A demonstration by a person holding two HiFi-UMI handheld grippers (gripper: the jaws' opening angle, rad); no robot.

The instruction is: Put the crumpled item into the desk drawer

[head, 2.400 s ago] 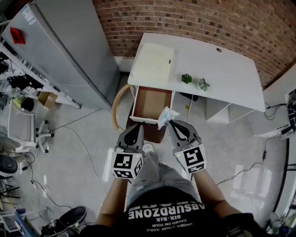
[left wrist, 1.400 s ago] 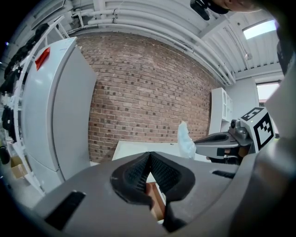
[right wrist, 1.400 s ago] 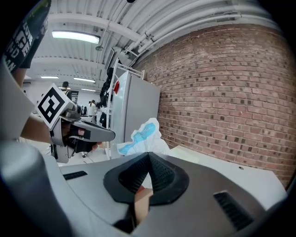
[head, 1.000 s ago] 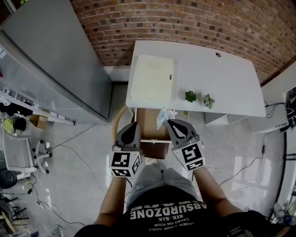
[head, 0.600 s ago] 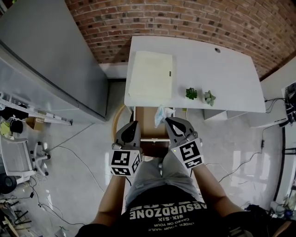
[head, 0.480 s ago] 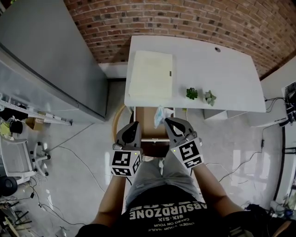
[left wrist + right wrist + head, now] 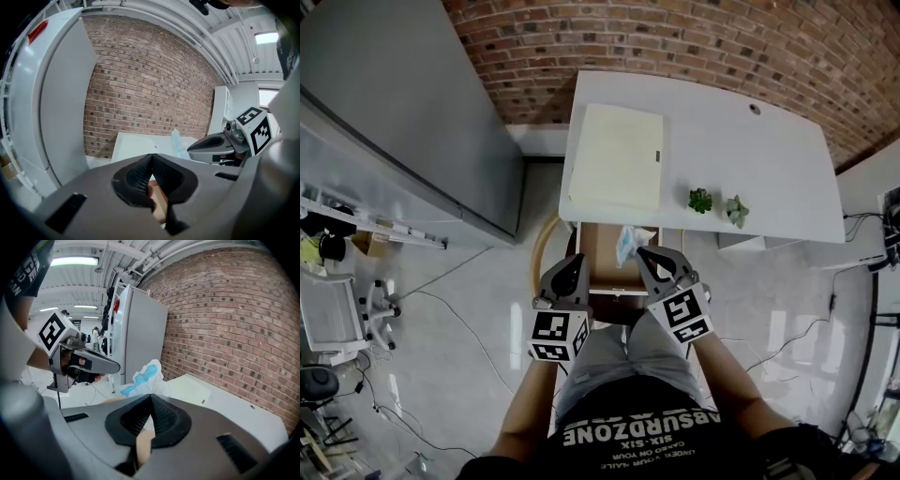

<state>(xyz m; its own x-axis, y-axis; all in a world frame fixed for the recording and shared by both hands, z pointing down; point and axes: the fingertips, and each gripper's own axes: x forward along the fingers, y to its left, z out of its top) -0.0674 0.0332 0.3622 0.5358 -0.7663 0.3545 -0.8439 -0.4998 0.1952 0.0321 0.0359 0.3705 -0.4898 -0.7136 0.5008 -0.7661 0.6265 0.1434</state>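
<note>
R gripper (image 7: 649,259) has its jaws closed on the crumpled item (image 7: 628,243), a white and light-blue wad pinched at the jaw tips w/ most of it sticking out past them; same in the right gripper view, where the wad (image 7: 142,378) stands up beyond the tips of the gripper (image 7: 151,398). In the head view the item sits over the far right part of the open desk drawer (image 7: 600,255), right at the front edge of the white desk (image 7: 769,159); can't tell how high above the drawer floor. Drawer is pulled out toward the person, brown inside, nothing seen in it. L gripper (image 7: 568,274) is over the drawer's near left corner, beside the R one but not touching it; in the left gripper view its jaws (image 7: 151,158) meet at the tips w/ nothing between them. On the desk: a cream pad (image 7: 619,156) at the left end, two small plants (image 7: 700,200) (image 7: 735,208) side by side near the front edge. Brick wall (image 7: 722,42) is behind the desk, grey cabinet (image 7: 403,112) to its left.
</note>
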